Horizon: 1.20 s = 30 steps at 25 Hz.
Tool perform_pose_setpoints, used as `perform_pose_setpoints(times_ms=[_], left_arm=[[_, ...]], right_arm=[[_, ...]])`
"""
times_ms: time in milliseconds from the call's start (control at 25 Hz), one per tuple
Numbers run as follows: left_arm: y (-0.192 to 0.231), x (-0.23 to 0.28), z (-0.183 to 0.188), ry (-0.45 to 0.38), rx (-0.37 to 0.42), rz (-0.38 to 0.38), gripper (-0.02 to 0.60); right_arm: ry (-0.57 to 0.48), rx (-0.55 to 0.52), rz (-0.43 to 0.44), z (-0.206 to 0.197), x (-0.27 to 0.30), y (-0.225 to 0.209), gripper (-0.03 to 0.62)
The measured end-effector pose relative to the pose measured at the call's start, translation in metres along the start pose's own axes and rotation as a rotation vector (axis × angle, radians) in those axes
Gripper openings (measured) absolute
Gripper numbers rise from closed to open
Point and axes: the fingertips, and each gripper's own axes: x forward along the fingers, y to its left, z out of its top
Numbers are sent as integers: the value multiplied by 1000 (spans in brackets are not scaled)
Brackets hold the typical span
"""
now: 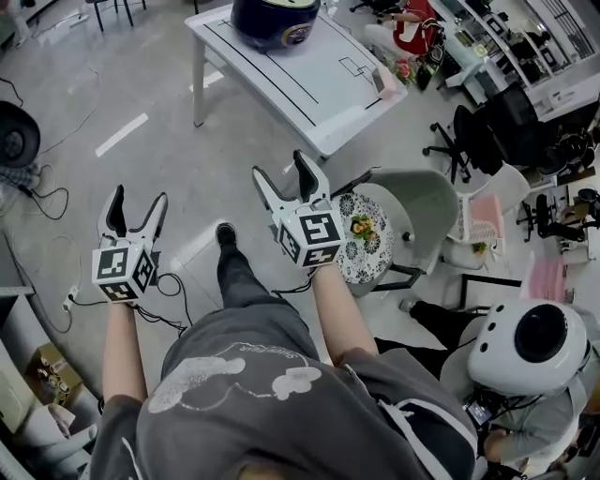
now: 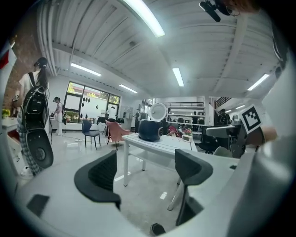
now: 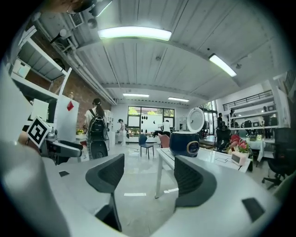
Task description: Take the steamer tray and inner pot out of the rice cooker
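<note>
A dark blue rice cooker (image 1: 274,22) stands on a white table (image 1: 319,89) at the top of the head view, well ahead of both grippers. In both gripper views the rice cooker (image 2: 150,130) (image 3: 185,142) has its white lid raised. Steamer tray and inner pot are not visible from here. My left gripper (image 1: 137,208) (image 2: 145,173) is open and empty over the floor. My right gripper (image 1: 284,173) (image 3: 151,178) is open too, nothing between its jaws, nearer the table's front edge.
A grey chair (image 1: 422,211) with a floral cushion (image 1: 364,239) stands right of my right gripper. A seated person in a white helmet (image 1: 530,345) is at lower right. Cables (image 1: 42,202) trail on the floor at left. People and chairs stand further back in the room.
</note>
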Motion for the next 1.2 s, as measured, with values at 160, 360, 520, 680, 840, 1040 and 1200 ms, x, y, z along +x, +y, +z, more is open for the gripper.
perform_pose_setpoints(times_ms=[160, 360, 520, 680, 840, 1040, 1200], left_arm=[[22, 56, 15, 8, -7, 1, 393], [41, 142, 46, 10, -6, 0, 398], [55, 215, 65, 22, -3, -15, 402], [68, 282, 81, 27, -5, -21, 402], [76, 339, 93, 28, -5, -27, 402], [80, 393, 105, 34, -16, -38, 402], [76, 423, 116, 25, -7, -58, 402]], right_arm=[[5, 43, -4, 1, 57, -33, 325], [18, 88, 6, 8, 128, -88, 325], [31, 135, -10, 11, 184, -138, 325], [55, 138, -17, 13, 238, -181, 324], [52, 136, -28, 17, 281, -218, 324], [42, 134, -38, 25, 318, -254, 324], [48, 138, -47, 26, 336, -274, 324]])
